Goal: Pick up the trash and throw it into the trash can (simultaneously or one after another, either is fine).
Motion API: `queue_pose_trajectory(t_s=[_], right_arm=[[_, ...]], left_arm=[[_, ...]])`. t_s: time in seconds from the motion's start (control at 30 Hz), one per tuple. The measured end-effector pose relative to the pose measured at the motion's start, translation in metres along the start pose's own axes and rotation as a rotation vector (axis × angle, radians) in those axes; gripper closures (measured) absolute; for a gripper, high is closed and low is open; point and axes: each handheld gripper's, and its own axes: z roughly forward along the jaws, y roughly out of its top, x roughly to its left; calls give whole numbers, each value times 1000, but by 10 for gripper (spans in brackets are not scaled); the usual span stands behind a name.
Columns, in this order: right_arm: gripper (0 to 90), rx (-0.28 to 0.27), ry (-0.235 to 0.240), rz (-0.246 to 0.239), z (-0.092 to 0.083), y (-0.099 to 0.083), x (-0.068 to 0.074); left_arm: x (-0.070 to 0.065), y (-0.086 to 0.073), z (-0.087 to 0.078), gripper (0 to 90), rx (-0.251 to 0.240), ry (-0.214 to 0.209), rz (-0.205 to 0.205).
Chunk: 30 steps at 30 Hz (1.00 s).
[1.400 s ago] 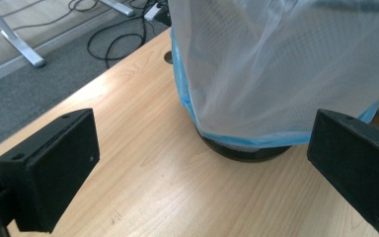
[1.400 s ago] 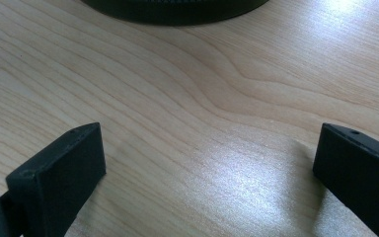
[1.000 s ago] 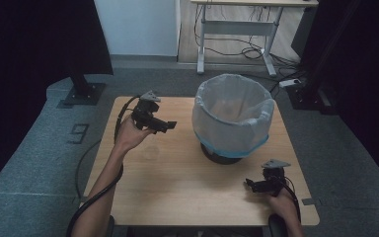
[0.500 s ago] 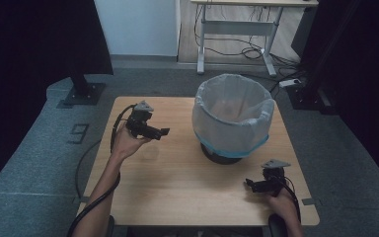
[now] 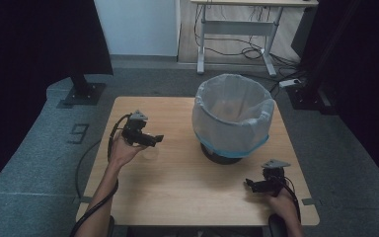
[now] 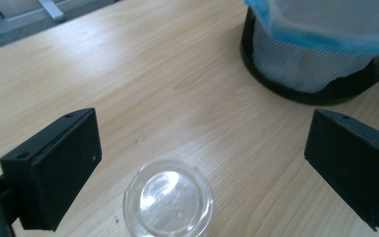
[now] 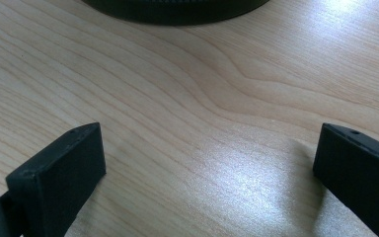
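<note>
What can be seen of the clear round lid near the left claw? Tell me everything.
The clear lid is round, of see-through plastic as it looks, with a raised rim and a glossy centre. It lies flat on the wooden table, touching nothing else. The left claw stands open above it, jaws either side and apart from it. The lined bin stands farther off.

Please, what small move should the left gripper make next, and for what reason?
Probably lower the left gripper a little and bring it slightly forward, so its wide-open jaws come either side of the clear round lid. In the left gripper view the lid lies flat on the table just below the gap between the jaws, untouched. The lined bin stands apart, so nothing blocks the approach.
</note>
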Motion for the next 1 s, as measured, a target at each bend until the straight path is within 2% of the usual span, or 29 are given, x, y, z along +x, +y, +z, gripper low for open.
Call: queue_pose_trajectory(t_s=[0.13,0.53,0.67,0.87,0.93,1.0], right_arm=[[0,0,-1,0,0,0,0],[0,0,0,0,0,0,0],[0,-1,0,0,0,0,0],[0,-1,-1,0,0,0,0],[0,-1,-1,0,0,0,0],[0,-1,-1,-1,0,0,0]], left_arm=[[4,-13,6,9,14,3,-17],[7,-37,19,14,14,22,-27],[8,-46,24,27,14,22,-41],[11,-56,31,89,18,14,-52],[13,-58,33,175,18,-3,-67],[13,-61,35,168,18,-3,-73]])
